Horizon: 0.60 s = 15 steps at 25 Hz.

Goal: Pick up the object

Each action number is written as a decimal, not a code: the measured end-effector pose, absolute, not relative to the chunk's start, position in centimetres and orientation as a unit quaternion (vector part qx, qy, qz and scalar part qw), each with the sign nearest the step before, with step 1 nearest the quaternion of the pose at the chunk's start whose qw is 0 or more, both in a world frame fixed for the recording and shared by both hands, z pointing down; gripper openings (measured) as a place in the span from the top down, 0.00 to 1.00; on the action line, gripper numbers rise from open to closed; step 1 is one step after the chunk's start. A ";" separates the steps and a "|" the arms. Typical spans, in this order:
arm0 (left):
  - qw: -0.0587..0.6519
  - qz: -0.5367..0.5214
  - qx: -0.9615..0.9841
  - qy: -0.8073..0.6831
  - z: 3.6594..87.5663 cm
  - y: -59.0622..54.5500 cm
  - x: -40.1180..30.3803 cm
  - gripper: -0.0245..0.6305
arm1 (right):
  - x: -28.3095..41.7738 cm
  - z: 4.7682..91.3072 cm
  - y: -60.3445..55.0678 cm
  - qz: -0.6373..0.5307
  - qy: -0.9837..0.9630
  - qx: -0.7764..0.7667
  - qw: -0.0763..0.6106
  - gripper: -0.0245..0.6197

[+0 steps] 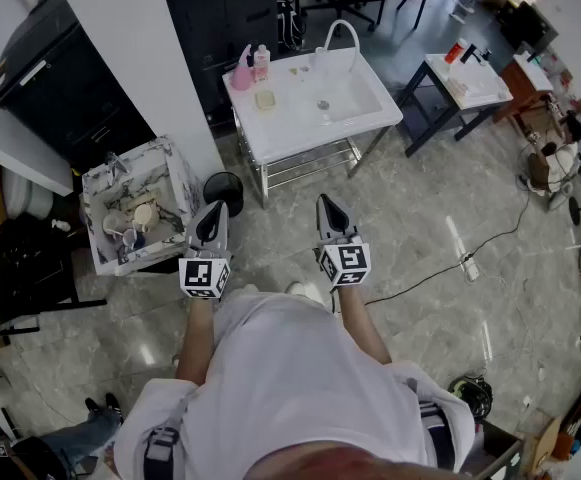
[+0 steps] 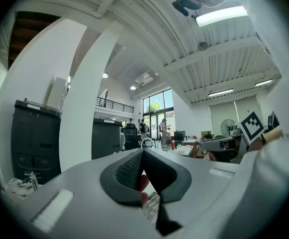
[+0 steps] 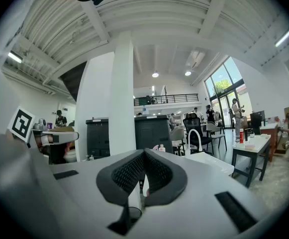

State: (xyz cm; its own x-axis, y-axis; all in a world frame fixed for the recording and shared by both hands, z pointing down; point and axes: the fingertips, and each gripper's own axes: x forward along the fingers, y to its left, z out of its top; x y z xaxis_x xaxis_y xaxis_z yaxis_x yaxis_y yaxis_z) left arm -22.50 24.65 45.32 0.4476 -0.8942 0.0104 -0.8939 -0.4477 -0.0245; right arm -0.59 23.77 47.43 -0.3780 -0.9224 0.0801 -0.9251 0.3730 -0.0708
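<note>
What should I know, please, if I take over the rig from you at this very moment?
Left tongs: shut, empty, held over the floor in front of the body.
Right tongs: shut, empty, level with the left.
Things: the white sink stand is ahead, with a pink bottle, a clear bottle and a small yellowish piece on its top. A marbled box of small items stands front-left.
Done: nothing picked up yet.
Left: the pictures do not show which object is meant. Step closer, open one pair of tongs, grasp, lift.
</note>
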 end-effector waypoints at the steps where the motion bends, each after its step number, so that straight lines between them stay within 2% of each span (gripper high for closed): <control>1: 0.009 -0.012 -0.852 0.524 45.4 24.8 -22.4 0.96 | -0.7 47.3 23.8 0.050 -0.828 0.558 0.014 0.96; 9: 0.013 -0.017 -0.857 0.515 45.6 26.2 -22.0 0.96 | -1.6 46.5 24.3 0.038 -0.834 0.550 -0.001 0.96; 15: 0.014 -0.019 -0.857 0.515 45.6 26.7 -21.4 0.96 | -0.9 47.2 25.2 0.035 -0.827 0.561 0.020 0.96</control>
